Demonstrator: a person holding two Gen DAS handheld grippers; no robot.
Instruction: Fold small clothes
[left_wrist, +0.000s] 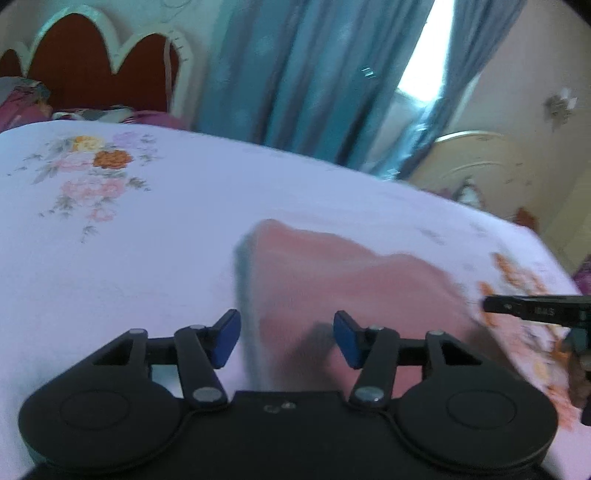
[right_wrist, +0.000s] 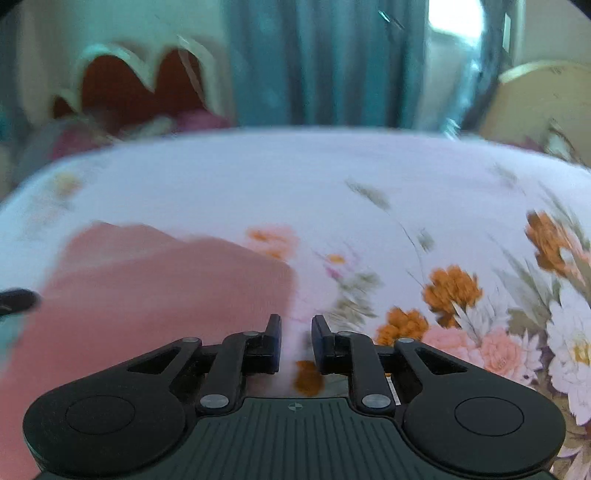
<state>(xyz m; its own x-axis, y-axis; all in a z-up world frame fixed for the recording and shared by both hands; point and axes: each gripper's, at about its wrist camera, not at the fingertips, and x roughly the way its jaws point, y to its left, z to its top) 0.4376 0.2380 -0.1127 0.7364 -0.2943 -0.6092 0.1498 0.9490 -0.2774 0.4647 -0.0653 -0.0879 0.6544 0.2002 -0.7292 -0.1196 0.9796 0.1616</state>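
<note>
Risk of a missed grab: pink garment (left_wrist: 343, 280) flat on bed (left_wrist: 147, 236), left gripper (left_wrist: 287, 338) fingers wide over near edge, right gripper (right_wrist: 296, 343) fingers narrow, empty, beside right edge.

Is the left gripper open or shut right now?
Open: the left gripper shows a wide gap between its blue pads, pink cloth visible between.
</note>
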